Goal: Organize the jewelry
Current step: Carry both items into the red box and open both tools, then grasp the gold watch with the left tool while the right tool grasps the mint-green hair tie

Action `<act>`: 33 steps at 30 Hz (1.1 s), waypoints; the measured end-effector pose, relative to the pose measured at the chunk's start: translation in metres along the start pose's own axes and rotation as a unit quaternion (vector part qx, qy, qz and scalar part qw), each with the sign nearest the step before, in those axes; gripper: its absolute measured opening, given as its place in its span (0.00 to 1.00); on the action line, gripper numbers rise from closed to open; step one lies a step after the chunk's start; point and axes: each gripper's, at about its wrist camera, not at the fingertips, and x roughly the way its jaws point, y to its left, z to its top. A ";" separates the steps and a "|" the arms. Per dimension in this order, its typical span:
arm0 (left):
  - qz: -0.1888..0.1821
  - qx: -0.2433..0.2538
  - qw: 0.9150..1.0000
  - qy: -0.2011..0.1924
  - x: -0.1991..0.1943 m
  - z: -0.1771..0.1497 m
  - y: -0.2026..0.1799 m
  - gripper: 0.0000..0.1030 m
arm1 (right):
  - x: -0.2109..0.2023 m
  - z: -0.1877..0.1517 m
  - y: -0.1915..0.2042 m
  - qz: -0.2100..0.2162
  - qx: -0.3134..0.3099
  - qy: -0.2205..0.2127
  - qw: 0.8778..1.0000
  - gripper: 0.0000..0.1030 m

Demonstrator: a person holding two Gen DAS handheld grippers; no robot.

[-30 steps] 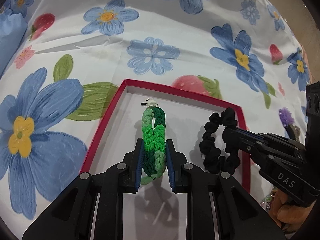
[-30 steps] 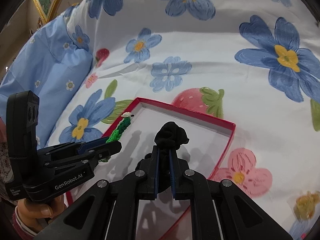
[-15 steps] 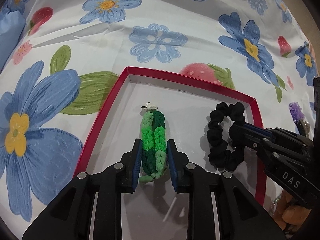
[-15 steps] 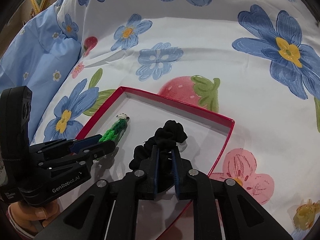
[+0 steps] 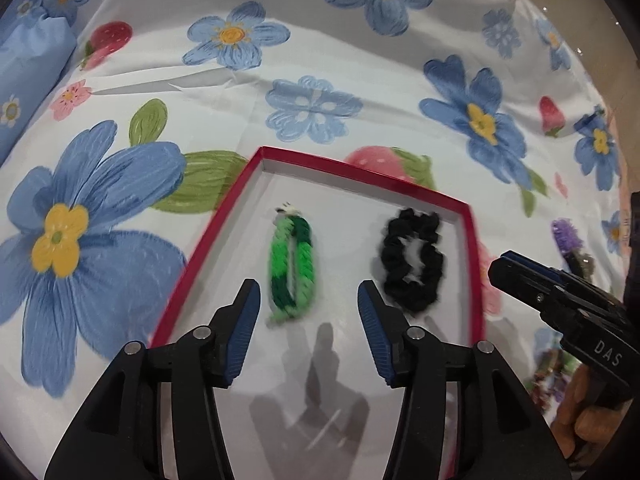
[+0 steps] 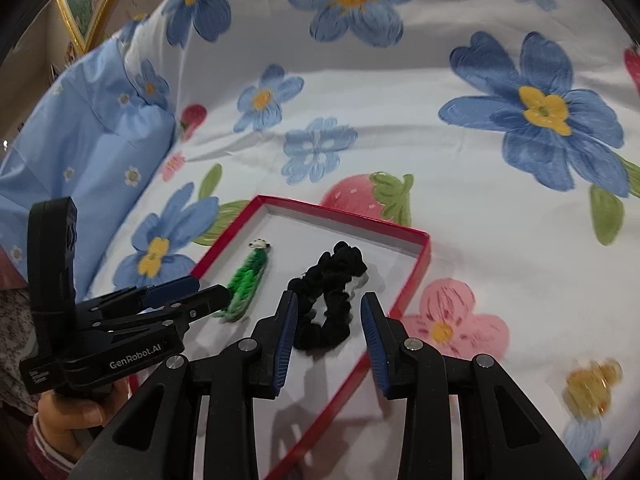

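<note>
Both placed: left gripper point(image 5: 308, 320) and right gripper point(image 6: 329, 322) gape empty above green bracelet point(image 5: 293, 268) and black scrunchie point(image 6: 328, 300) in red box point(image 5: 224, 216); next, probably fetch another piece.

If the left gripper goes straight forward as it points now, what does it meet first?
Most likely the green braided bracelet, lying in the red box just ahead of the open left gripper; depth is uncertain.
</note>
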 end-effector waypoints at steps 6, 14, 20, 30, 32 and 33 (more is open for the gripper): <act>-0.027 -0.016 0.999 -0.007 -0.027 -0.027 -0.015 0.49 | -0.036 -0.019 -0.007 0.004 0.014 -0.014 1.000 0.37; -0.066 0.006 0.998 -0.009 -0.059 -0.057 -0.055 0.52 | -0.098 -0.053 -0.033 -0.011 0.048 -0.049 0.998 0.38; -0.088 0.030 0.996 -0.016 -0.078 -0.068 -0.081 0.52 | -0.138 -0.076 -0.058 -0.038 0.069 -0.066 0.995 0.39; -0.108 0.064 0.992 -0.001 -0.079 -0.085 -0.116 0.52 | -0.189 -0.121 -0.103 -0.089 0.109 -0.086 0.986 0.39; -0.110 0.070 0.991 0.005 -0.076 -0.090 -0.123 0.52 | -0.194 -0.129 -0.111 -0.097 0.117 -0.084 0.985 0.39; -0.111 0.073 0.991 0.008 -0.074 -0.091 -0.126 0.52 | -0.196 -0.133 -0.115 -0.100 0.120 -0.083 0.984 0.39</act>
